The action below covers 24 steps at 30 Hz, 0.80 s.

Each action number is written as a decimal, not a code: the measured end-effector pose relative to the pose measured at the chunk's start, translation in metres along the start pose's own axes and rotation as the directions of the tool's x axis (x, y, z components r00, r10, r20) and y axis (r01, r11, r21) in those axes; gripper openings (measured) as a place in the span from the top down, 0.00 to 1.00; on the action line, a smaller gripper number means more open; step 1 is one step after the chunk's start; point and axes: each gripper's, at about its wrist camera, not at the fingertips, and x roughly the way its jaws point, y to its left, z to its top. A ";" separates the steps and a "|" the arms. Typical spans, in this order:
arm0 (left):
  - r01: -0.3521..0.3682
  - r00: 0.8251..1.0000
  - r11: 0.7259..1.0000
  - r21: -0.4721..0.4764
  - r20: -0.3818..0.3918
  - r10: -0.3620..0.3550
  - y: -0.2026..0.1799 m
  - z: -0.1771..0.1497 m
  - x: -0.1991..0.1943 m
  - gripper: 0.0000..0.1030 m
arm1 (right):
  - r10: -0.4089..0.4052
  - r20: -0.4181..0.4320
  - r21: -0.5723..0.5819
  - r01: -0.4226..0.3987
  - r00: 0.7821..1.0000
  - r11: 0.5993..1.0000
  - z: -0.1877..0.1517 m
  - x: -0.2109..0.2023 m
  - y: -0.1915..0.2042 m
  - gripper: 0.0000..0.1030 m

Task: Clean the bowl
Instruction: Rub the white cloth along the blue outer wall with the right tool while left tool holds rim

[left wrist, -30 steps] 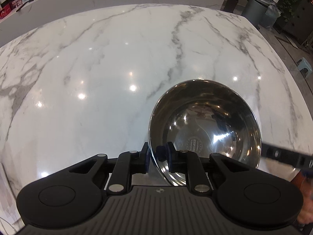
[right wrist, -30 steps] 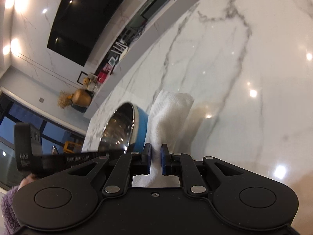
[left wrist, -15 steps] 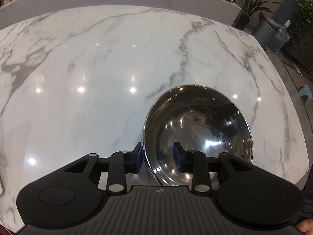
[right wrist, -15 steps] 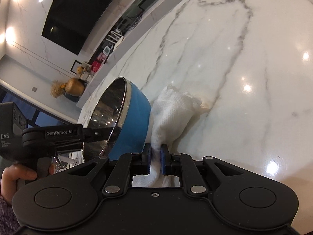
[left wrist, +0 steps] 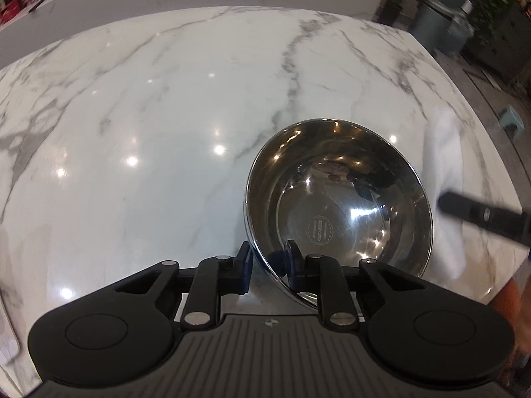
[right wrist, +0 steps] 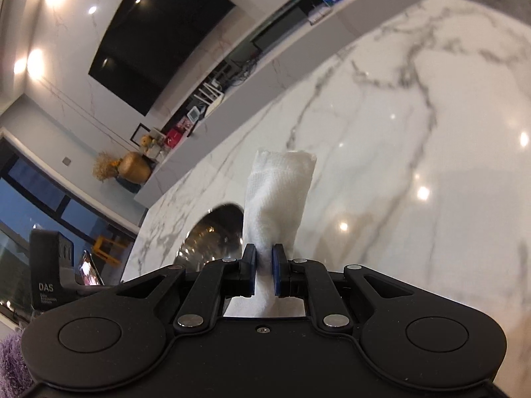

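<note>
A shiny steel bowl (left wrist: 341, 205) with a blue outside rests on the white marble table (left wrist: 166, 116), tilted toward me. My left gripper (left wrist: 267, 263) is shut on the bowl's near rim, one finger inside and one outside. My right gripper (right wrist: 264, 262) is shut on a folded white paper towel (right wrist: 278, 192), held above the table. The towel stands up in front of the bowl (right wrist: 212, 232), which shows low on the left in the right wrist view. In the left wrist view the towel (left wrist: 443, 172) is a blurred white shape right of the bowl.
The table's right edge (left wrist: 491, 139) drops to the floor, with bins and plants beyond. A long counter (right wrist: 265, 76) with small items runs behind the table. The left gripper's body (right wrist: 49, 265) shows at the far left of the right wrist view.
The right gripper has lifted the towel off the table and swung it up beside the bowl. The left gripper keeps its hold on the rim and the bowl has tilted slightly.
</note>
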 end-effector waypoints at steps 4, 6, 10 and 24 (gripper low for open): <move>0.013 1.000 1.000 0.014 -0.008 -0.013 -0.002 -0.001 0.001 0.82 | 0.001 -0.016 0.018 -0.001 1.000 1.000 0.006 0.006 -0.007 0.91; 0.016 1.000 1.000 0.016 -0.009 -0.015 -0.001 0.000 0.001 0.82 | -0.002 -0.023 0.035 0.003 1.000 0.999 0.006 0.010 -0.008 0.91; 0.018 1.000 0.999 0.046 -0.009 -0.018 -0.004 0.001 0.001 0.81 | -0.038 -0.044 0.040 0.040 0.998 0.998 0.000 0.017 -0.009 0.91; 0.060 0.998 0.998 0.010 -0.031 -0.060 -0.007 0.001 0.005 0.76 | -0.103 -0.096 0.049 0.108 0.990 0.993 -0.039 0.017 -0.010 0.91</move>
